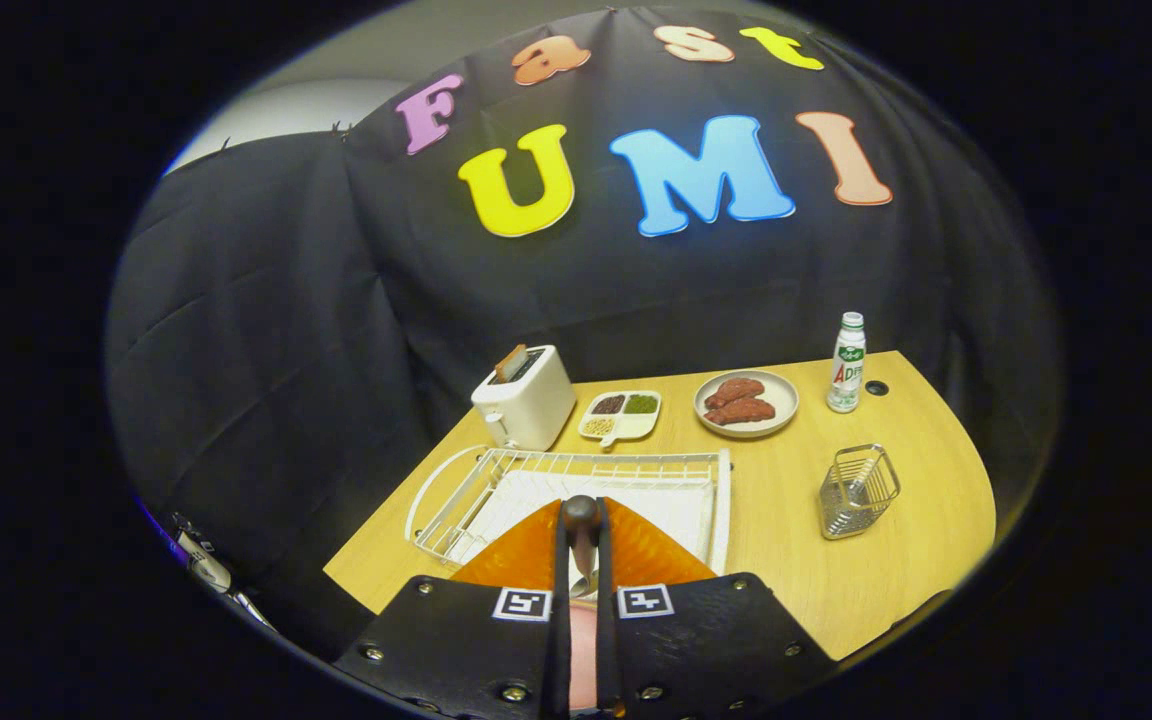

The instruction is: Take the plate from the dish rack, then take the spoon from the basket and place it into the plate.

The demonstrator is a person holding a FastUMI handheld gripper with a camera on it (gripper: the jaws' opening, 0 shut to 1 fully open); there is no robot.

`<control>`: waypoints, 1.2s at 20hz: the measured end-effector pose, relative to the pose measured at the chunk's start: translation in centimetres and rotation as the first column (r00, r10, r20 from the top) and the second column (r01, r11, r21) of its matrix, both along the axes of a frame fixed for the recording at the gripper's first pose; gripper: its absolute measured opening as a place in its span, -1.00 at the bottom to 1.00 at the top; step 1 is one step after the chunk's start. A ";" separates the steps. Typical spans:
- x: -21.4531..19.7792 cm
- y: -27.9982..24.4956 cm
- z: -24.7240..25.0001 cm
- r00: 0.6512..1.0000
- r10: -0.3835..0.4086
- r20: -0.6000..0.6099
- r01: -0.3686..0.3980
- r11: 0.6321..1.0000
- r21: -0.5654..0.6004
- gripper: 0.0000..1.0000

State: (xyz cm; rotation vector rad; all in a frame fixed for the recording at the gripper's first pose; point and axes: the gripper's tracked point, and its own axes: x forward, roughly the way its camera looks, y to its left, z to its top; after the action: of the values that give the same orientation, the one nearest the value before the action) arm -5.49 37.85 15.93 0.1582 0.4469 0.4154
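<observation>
**Gripper clenched on spoon above the dish rack; plate not confirmed**

Gripper (581,530) sits nearest the camera, its 2 fingers drawn almost together and clamped on the spoon (579,513). The spoon stands lengthwise in the narrow gap. Its dark rounded end pokes out just past the fingertips, and a glint of metal shows lower in the slot.

1. Location. The spoon is held off the bench (786,540), in front of the white wire dish rack (456,500), which lies just beyond the fingers. The wire basket (857,492) stands well apart to the right, and I cannot tell whether it holds anything.
2. Plate. A pale strip (583,655) shows through the slot low between the fingers. It may be the plate; this cannot be confirmed.
3. Handling, as a judgement. The spoon is light, stiff and smooth, so it can pivot or slide in a pinch grip. A hold on the handle, as here, suits it; the release should be low over the plate to avoid bounce.
4. Other items. A toaster (523,397), a divided tray (620,415), a dish of meat (745,402) and a bottle (846,363) line the far edge, clear of the work.
</observation>
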 end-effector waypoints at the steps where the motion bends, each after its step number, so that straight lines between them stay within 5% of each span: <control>1: -0.6 0.9 -0.6 1.000 0.019 -0.014 -0.019 1.000 -0.004 -0.81; 10: -4.2 7.6 -6.1 0.984 0.146 -0.100 -0.151 0.987 -0.052 -0.80; 24: -5.5 10.3 -12.3 0.972 0.181 -0.152 -0.203 0.969 -0.144 -0.81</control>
State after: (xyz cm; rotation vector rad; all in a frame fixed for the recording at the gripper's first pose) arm -10.98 48.17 3.66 -0.0122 0.6322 0.5593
